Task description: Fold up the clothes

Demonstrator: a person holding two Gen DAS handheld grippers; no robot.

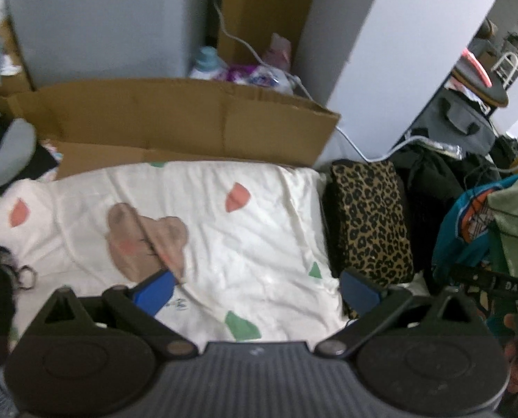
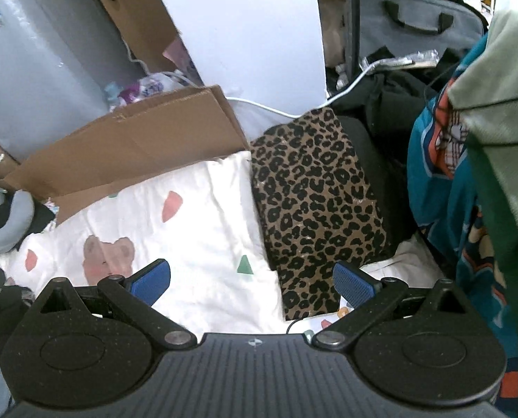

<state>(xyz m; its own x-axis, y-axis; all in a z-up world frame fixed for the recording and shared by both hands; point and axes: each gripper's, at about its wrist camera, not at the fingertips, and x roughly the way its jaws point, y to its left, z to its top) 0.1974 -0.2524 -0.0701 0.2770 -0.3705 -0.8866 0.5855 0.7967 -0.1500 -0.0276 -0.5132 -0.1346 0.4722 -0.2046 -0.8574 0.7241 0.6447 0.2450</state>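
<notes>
Work surface is a white quilt (image 1: 252, 230) with bear print and coloured patches, wrinkled, spread flat across the near-centre of both views. Folded leopard-print garment (image 2: 314, 202) lies on the quilt's right edge, a neat rectangle. Right of it a pile of dark clothes (image 2: 388, 104), then a teal printed garment (image 2: 433, 188) and a pale green one (image 2: 503, 87) hanging at far right.

Left gripper (image 1: 255, 289) jaws spread wide, nothing between them, above the quilt. Right gripper (image 2: 252, 278) likewise spread and empty, its right finger next to the leopard piece's near end in view; contact unclear.

Room: flattened cardboard (image 1: 175, 118) propped along the quilt's far edge, grey neck pillow (image 1: 4, 160) far left, white panel (image 2: 245, 35) and white cable (image 2: 269, 108) behind, grey bag (image 2: 416, 28) far right
</notes>
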